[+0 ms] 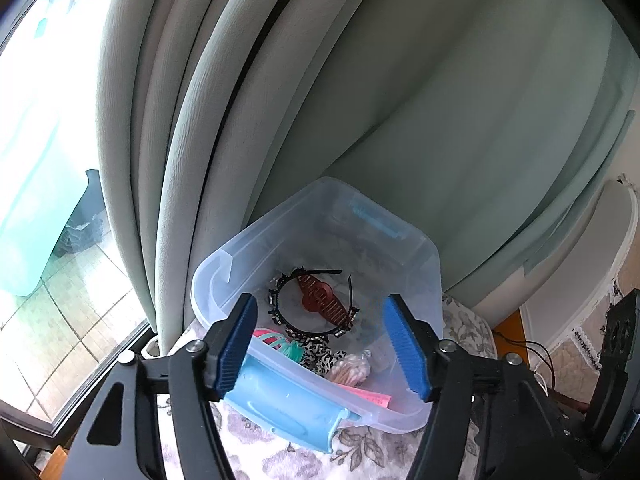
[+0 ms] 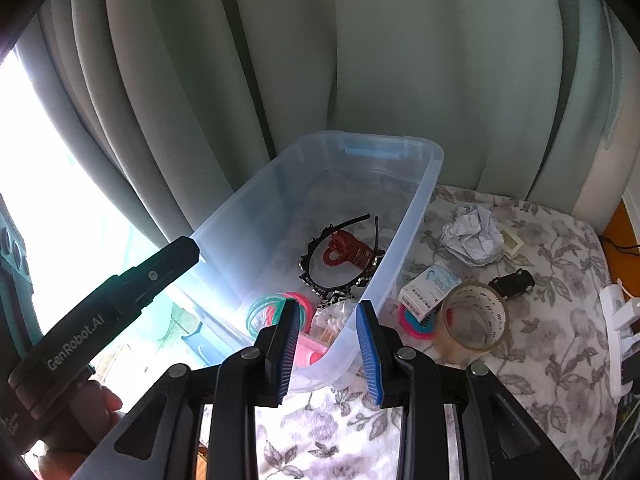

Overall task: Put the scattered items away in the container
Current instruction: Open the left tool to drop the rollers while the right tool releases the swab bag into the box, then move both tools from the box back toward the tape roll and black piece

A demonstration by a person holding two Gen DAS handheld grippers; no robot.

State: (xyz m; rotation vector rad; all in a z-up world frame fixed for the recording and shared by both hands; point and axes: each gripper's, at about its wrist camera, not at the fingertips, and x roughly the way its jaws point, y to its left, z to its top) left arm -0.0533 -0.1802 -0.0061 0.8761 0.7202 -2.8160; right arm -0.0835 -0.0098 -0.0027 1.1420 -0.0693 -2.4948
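Container [image 2: 416, 196]: a clear plastic bin with pale blue end latches, standing on a floral-covered bench [image 2: 552, 352] straight ahead of both my jaws, its far end close to grey-green curtains [image 2: 400, 60]. My left gripper [image 1: 324, 346] hangs over the near end of the bin, jaws spread wide and holding nothing; the blue latch [image 1: 288, 412] sits just below and between them. My right gripper [image 2: 330, 348] hovers at the bin's near right corner, jaws parted by a moderate gap, also empty, with the bin's right wall running forward between them.

Contents, seen ahead of the jaws: a black studded headband [image 2: 340, 276] lying flat mid-bin, a red-brown claw clip [image 2: 348, 252] resting within its loop, teal and pink bangles [image 2: 276, 308] nearer my left jaw side, a packet of cotton swabs [image 2: 332, 320], a leopard-print fabric piece [image 1: 320, 354], and pink paper [image 1: 368, 396] at the near end.

Outside the bin, to the right of my right jaws on the bench: a roll of clear tape [image 2: 472, 320] closest, a small white and blue box [image 2: 428, 288] just beyond it, pink and blue rings [image 2: 416, 326] partly under the box, a crumpled white paper [image 2: 474, 236] farther ahead, and a small black object [image 2: 512, 282] to its right, too small to identify. A hand [image 2: 80, 420] grips the left tool's handle at the lower left of the right wrist view.
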